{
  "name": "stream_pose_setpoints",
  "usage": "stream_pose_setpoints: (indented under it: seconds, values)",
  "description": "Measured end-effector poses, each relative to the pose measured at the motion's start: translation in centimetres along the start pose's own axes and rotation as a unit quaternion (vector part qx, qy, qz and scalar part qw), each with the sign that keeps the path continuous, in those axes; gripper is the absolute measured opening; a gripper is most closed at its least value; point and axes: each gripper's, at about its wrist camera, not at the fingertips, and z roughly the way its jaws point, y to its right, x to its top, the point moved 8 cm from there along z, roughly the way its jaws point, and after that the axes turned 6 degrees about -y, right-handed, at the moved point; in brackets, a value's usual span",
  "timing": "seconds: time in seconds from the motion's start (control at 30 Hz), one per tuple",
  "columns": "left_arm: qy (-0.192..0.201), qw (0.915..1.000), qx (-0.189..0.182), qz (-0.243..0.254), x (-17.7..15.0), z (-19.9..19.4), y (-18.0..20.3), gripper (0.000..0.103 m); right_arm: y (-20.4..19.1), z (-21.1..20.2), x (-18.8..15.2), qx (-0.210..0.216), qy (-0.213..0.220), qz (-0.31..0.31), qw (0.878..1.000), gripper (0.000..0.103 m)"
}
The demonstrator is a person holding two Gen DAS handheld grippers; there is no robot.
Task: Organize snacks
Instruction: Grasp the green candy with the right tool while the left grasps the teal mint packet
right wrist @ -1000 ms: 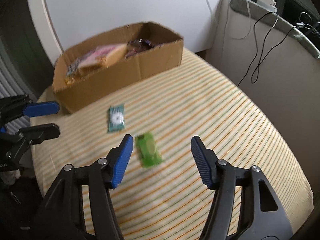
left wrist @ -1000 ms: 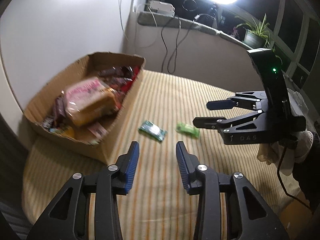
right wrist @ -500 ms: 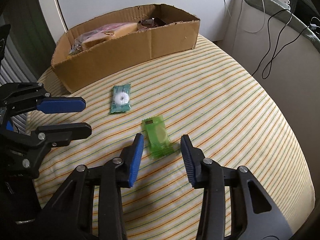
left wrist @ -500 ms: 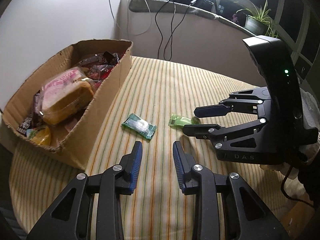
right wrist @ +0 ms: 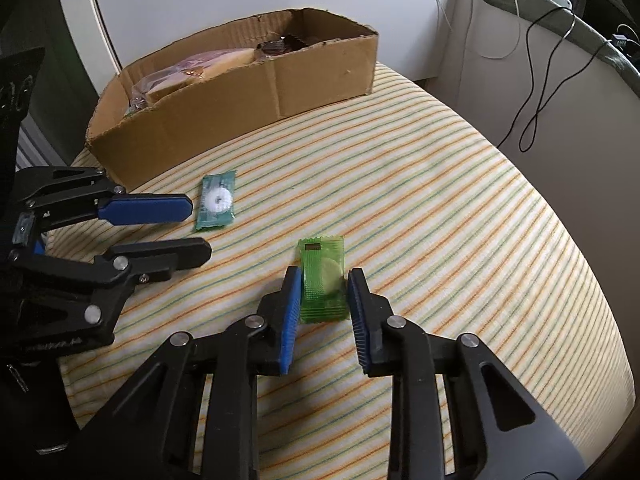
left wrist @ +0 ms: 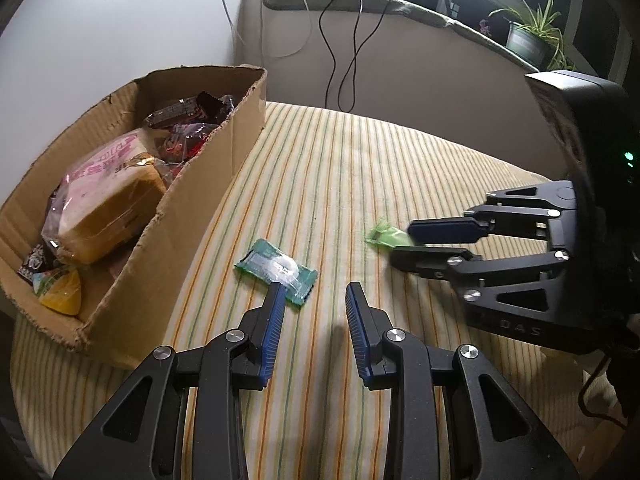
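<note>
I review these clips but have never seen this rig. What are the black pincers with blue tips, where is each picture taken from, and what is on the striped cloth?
They are two clamps that a person carries, each with a camera looking along its fingers. The left view shows the left hand-held gripper, open, nothing between its pads. The right view shows the right hand-held gripper shut on a light green packet. A dark green packet lies loose on the striped cloth. The cardboard box already holds snacks.

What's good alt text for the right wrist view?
The right tool is shut on a light green snack packet on a striped tablecloth. The left tool sits beside a teal packet, a cardboard box of snacks behind.
</note>
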Motion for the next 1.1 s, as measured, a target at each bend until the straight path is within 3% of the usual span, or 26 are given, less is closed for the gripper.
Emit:
stream_pose_setpoints:
  seconds: [0.33,0.4,0.53,0.7,1.03,1.1]
  values:
    - [-0.007,0.9999,0.014,-0.005,0.7,1.4,-0.2,0.03,1.5,-0.7,-1.3,-0.012,0.002,0.012,1.0,0.025]
    - [-0.008,0.9998,0.015,-0.006,0.7,1.5,-0.1,0.034,1.6,-0.8,-1.4,-0.014,0.002,0.014,1.0,0.025]
    - [-0.01,0.9996,0.024,-0.013,1.1,1.7,-0.4,0.053,2.1,-1.1,-1.8,-0.018,0.003,0.016,1.0,0.025]
    - [-0.014,0.9994,0.03,-0.006,2.0,2.6,-0.5,0.054,2.3,-1.2,-1.9,-0.019,0.005,0.016,1.0,0.025]
    - [-0.014,0.9994,0.026,0.019,2.4,3.0,0.3,0.022,2.5,-1.2,-2.1,-0.016,0.01,0.023,1.0,0.025]
    - [-0.014,0.9993,0.027,0.023,2.3,2.9,0.5,0.021,2.5,-1.2,-2.0,-0.016,0.01,0.023,1.0,0.025]
